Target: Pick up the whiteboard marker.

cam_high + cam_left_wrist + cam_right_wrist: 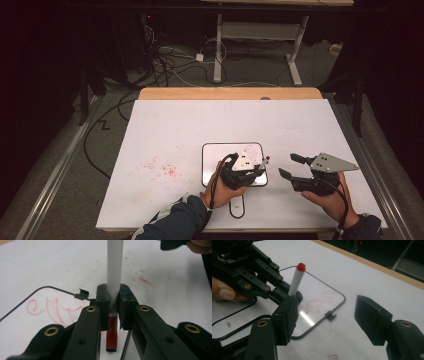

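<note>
The white table [175, 130] takes up the middle of the high view, and the small whiteboard [212, 167] lies at lower centre, red scribbles on it. The left gripper [243, 175] hovers over the board's lower right, jaws clamped on a red marker [115, 277] held nearly upright, red tip [112, 336] pointing down at the board. The right gripper [290, 166], at right of the board, stands wide open and empty. To write cleanly, I'd keep the clamp firm, lower the tip until it just touches, and stroke lightly. The free gripper could steady the board's edge if it slides.
</note>
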Demonstrator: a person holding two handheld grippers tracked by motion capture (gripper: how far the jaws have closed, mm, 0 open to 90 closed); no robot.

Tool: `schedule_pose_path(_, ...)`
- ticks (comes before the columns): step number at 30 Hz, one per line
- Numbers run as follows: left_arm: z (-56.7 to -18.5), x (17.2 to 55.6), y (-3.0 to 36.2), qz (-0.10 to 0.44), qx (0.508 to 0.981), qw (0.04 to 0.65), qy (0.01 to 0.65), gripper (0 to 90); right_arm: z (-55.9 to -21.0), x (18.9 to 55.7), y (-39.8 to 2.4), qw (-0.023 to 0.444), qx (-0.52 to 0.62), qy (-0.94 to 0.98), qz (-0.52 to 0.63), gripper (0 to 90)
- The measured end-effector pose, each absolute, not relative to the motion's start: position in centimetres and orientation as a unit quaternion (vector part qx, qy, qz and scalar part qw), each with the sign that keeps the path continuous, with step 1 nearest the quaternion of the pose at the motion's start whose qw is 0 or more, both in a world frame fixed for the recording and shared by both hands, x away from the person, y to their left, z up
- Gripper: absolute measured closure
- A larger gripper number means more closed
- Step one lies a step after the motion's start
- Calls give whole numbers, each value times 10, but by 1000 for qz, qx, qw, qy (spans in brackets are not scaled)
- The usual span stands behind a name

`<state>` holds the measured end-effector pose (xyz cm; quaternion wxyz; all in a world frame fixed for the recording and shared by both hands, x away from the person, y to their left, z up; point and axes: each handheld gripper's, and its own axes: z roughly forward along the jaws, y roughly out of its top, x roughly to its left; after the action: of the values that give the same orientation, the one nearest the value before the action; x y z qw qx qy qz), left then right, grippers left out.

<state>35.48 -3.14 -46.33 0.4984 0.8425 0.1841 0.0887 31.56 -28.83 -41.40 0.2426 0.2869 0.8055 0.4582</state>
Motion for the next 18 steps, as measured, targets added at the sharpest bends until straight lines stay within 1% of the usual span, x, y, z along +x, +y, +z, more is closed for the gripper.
schedule_pose_path(6,-459,355,-30,92,840,504,179,789,-415,314,-280,219,270,815,464,361)
schedule_pose_path(18,-454,354,-32,103,840,507,166,788,-403,318,-263,191,262,799,506,408)
